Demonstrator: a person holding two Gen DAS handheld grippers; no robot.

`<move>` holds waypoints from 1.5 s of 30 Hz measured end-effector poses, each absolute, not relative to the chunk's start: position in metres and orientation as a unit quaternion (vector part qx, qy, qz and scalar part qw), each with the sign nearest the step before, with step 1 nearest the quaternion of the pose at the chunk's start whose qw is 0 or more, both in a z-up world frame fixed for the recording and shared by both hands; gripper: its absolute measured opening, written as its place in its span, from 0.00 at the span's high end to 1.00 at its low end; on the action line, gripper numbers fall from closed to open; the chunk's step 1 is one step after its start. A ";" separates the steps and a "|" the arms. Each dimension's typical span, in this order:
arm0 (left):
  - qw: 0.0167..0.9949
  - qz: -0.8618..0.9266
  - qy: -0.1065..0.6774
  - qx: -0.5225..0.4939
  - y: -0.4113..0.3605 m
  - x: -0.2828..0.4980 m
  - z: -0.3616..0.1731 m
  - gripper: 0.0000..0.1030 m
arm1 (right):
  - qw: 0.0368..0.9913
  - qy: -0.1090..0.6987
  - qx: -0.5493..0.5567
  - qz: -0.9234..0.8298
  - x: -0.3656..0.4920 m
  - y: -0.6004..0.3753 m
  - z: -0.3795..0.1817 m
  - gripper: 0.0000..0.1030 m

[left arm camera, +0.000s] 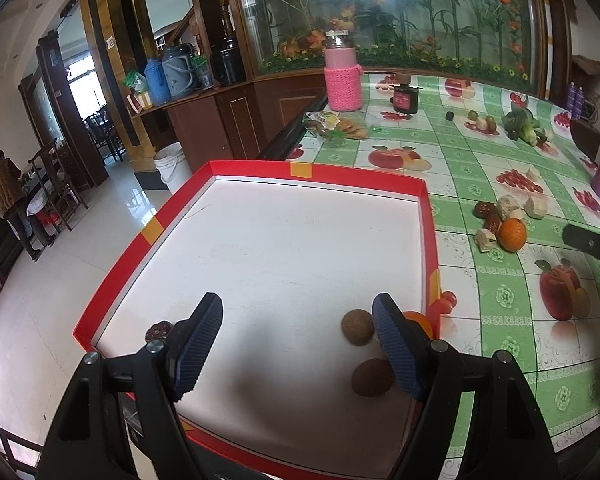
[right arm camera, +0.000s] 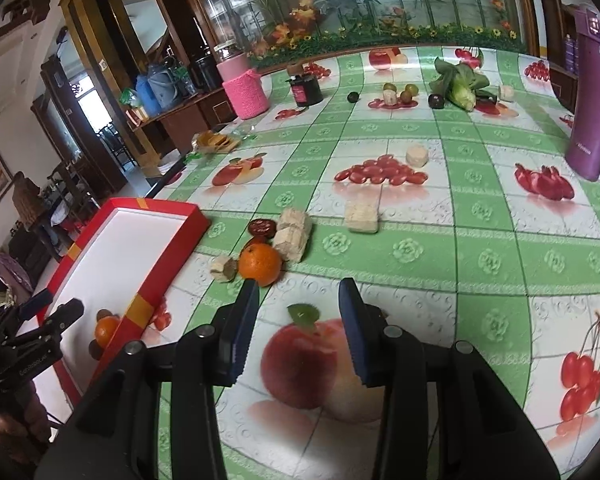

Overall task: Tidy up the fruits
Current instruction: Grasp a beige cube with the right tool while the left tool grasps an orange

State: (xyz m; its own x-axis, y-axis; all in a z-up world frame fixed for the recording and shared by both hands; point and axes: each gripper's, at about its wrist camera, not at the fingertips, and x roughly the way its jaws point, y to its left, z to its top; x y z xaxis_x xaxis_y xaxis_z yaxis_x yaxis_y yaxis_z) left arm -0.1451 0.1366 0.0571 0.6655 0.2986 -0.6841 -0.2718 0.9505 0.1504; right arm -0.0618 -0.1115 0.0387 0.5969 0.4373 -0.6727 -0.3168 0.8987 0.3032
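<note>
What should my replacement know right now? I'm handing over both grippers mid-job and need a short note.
Left gripper: open, holding nothing, hanging over the near end of the red tray.
Right gripper: open, holding nothing, above the tablecloth, just short of the loose orange.
Done: in the tray lie two brown round fruits, an orange by its right wall and a dark red piece at its near left edge.
Left: the loose orange and the dark red piece near it; farther off, small green fruits and two dark round ones.
</note>
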 end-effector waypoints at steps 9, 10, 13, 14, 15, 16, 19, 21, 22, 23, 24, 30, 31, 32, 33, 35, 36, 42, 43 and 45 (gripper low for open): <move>0.914 0.140 0.381 0.016 0.122 -0.144 0.059 0.25 | 0.886 0.432 0.065 0.157 -0.007 -0.125 0.022 0.58; 0.914 0.141 0.381 0.018 0.121 -0.144 0.060 0.25 | 0.886 0.431 0.065 0.154 -0.002 -0.123 0.022 0.58; 0.913 0.142 0.383 0.015 0.120 -0.142 0.060 0.25 | 0.890 0.424 0.075 0.150 0.006 -0.120 0.024 0.58; 0.912 0.142 0.385 0.013 0.119 -0.141 0.060 0.25 | 0.890 0.424 0.079 0.150 0.009 -0.120 0.023 0.58; 0.912 0.140 0.386 0.012 0.118 -0.140 0.059 0.25 | 0.889 0.425 0.084 0.149 0.011 -0.119 0.022 0.58; 0.911 0.138 0.388 0.011 0.116 -0.139 0.059 0.25 | 0.887 0.429 0.089 0.149 0.014 -0.117 0.020 0.58; 0.912 0.128 0.391 0.009 0.111 -0.134 0.061 0.25 | 0.883 0.438 0.087 0.149 0.020 -0.112 0.014 0.58; 0.913 0.117 0.390 0.004 0.106 -0.128 0.064 0.25 | 0.881 0.442 0.080 0.146 0.022 -0.109 0.010 0.60; 0.914 0.111 0.390 -0.001 0.104 -0.126 0.066 0.25 | 0.884 0.437 0.076 0.144 0.022 -0.108 0.011 0.62; 0.915 0.103 0.390 -0.006 0.102 -0.123 0.068 0.25 | 0.885 0.437 0.072 0.143 0.022 -0.108 0.011 0.68; 0.915 0.094 0.391 -0.011 0.099 -0.120 0.070 0.25 | 0.885 0.437 0.072 0.144 0.022 -0.109 0.010 0.72; 0.915 0.045 0.400 -0.007 0.069 -0.098 0.071 0.25 | 0.876 0.442 0.122 0.148 0.027 -0.127 0.011 0.72; 0.915 0.037 0.402 -0.004 0.063 -0.094 0.070 0.25 | 0.874 0.440 0.137 0.150 0.027 -0.133 0.012 0.72; 0.915 0.029 0.403 0.000 0.057 -0.089 0.068 0.25 | 0.874 0.438 0.148 0.150 0.027 -0.137 0.014 0.72; 0.914 0.024 0.406 0.005 0.052 -0.085 0.067 0.25 | 0.875 0.434 0.156 0.149 0.027 -0.141 0.016 0.72; 0.911 0.012 0.411 0.012 0.041 -0.077 0.063 0.26 | 0.878 0.426 0.164 0.143 0.024 -0.147 0.020 0.72; 0.911 0.004 0.413 0.014 0.036 -0.073 0.062 0.27 | 0.879 0.425 0.166 0.142 0.024 -0.148 0.021 0.72; 0.897 -0.009 0.440 0.038 0.015 -0.043 0.043 0.38 | 0.883 0.411 0.187 0.131 0.020 -0.161 0.031 0.72; 0.895 -0.009 0.444 0.039 0.013 -0.039 0.041 0.39 | 0.883 0.409 0.191 0.130 0.020 -0.163 0.031 0.72; 0.894 -0.015 0.446 0.039 0.008 -0.033 0.038 0.44 | 0.882 0.406 0.202 0.126 0.021 -0.170 0.032 0.72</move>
